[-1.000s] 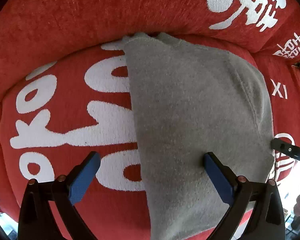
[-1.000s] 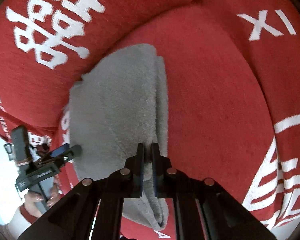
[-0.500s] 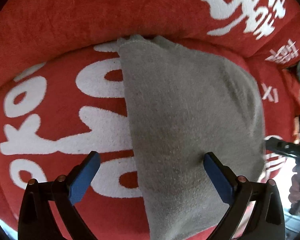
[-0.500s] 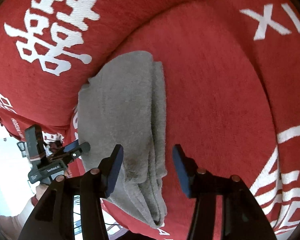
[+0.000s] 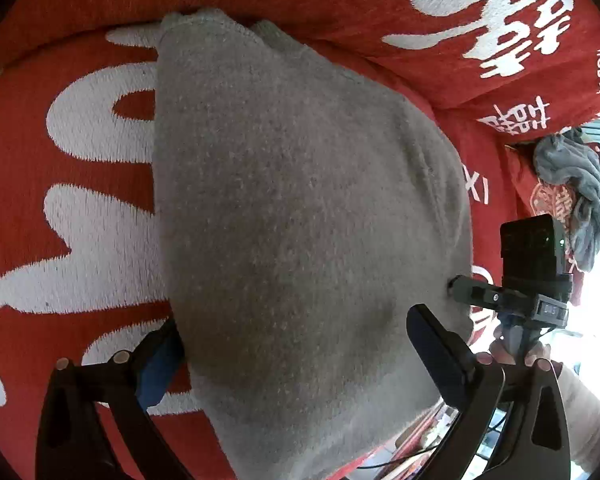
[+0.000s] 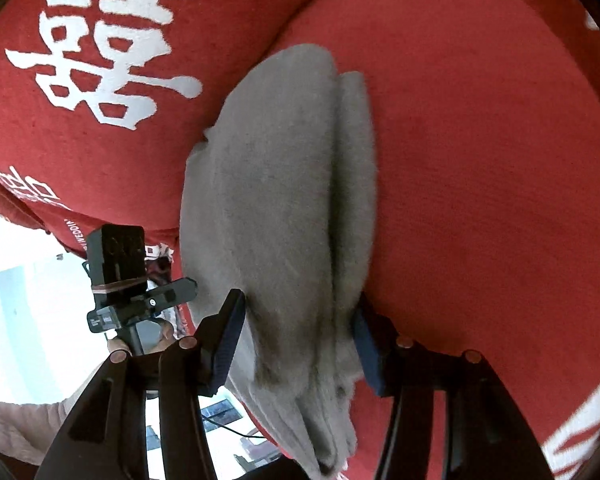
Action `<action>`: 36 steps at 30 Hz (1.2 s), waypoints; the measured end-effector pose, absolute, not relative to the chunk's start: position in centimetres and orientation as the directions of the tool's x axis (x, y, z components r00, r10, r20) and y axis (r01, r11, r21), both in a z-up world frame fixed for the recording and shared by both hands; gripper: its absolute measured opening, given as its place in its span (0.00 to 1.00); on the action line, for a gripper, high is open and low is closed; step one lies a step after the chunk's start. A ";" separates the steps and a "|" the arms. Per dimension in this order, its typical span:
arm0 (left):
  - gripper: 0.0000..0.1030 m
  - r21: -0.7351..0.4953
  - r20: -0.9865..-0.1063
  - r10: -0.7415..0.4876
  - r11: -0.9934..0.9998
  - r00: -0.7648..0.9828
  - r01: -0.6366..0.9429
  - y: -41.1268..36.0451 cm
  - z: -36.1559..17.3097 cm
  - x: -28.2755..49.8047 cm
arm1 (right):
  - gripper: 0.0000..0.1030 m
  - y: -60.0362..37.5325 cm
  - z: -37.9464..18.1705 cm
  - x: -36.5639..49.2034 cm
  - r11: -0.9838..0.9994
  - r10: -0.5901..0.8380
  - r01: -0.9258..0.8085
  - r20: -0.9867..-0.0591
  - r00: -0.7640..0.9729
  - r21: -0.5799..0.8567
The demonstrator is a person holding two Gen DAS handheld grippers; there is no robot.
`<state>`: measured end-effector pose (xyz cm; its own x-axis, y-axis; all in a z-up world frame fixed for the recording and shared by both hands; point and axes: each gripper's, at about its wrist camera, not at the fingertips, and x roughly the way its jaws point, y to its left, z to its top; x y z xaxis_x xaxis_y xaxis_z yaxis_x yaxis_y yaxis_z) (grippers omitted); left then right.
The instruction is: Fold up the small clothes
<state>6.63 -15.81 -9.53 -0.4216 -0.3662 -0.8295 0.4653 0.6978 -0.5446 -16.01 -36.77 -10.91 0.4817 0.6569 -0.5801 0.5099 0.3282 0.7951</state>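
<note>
Red sofa cushion (image 5: 80,208) with white lettering fills both views, bright room beyond its edge. Folded grey garment (image 5: 300,220) lies flat on the seat against the backrest. My right tool (image 6: 296,336) let go a second ago, jaws now spread astride the fold; left tool (image 5: 292,344) also spread wide over it, gripping nothing. Fold looks placed. Spare grey cloth (image 5: 572,184) far right.

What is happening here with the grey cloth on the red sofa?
A person is folding a small grey garment on a red cushion with white lettering, using two handheld grippers. The left gripper and the right gripper are both open, each straddling the garment's near edge without gripping it. The garment lies doubled over. More grey clothes wait at the sofa's far end.
</note>
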 end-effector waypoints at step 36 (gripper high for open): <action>0.48 -0.579 -0.814 -0.527 0.695 -0.246 0.426 6.2 0.6 4.3 | 0.29 -18.7 -3.3 -14.3 0.183 0.719 0.437 -0.423 0.552 0.881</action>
